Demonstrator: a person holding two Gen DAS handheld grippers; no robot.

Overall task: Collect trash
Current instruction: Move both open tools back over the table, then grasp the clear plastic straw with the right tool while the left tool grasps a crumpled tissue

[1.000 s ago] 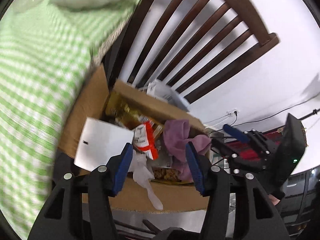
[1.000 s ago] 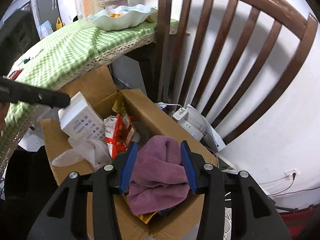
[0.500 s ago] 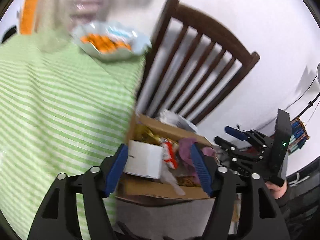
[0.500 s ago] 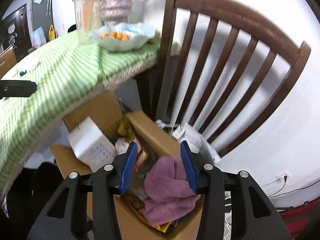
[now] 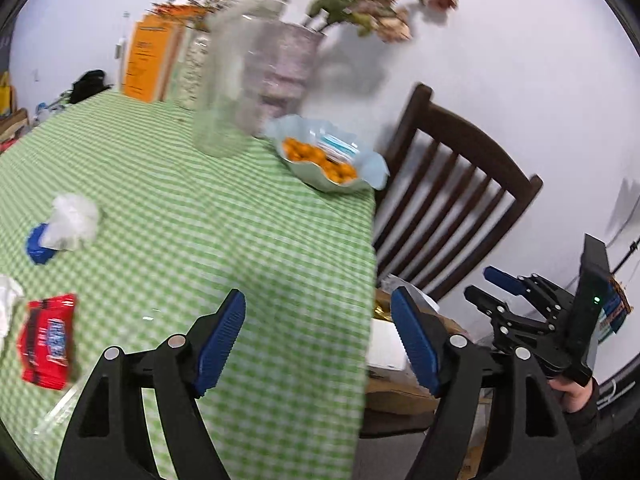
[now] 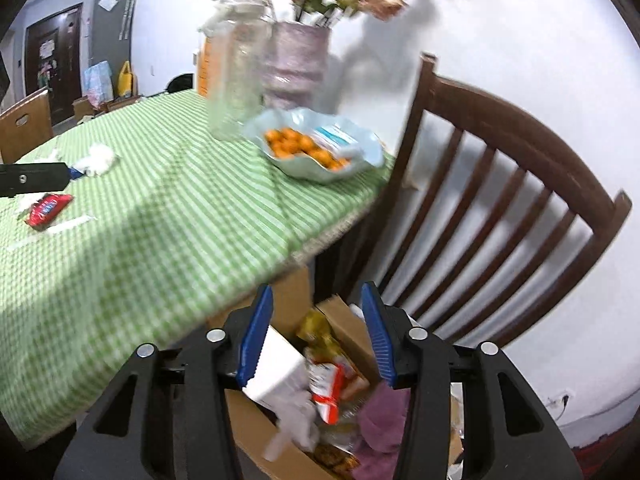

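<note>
At the table's edge: both grippers lifted from the brown cardboard trash box (image 6: 276,440), empty.
We see the left gripper (image 5: 318,340) and right gripper (image 6: 316,342) opening, nothing between jaws. Next trash: red foil wrapper (image 5: 48,340) and crumpled white tissue (image 5: 74,220) on the green checked tablecloth (image 5: 240,240); tall glass jar (image 5: 236,80) stands clear.

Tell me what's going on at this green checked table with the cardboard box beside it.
A person is clearing trash with a handheld gripper in each hand. The left gripper is over the green checked tablecloth, its jaws opening with nothing between them. The right gripper is above the open cardboard box, jaws also opening and empty. The box already holds a white carton, wrappers and a purple cloth. A red snack wrapper and a crumpled white tissue remain on the table.
</note>
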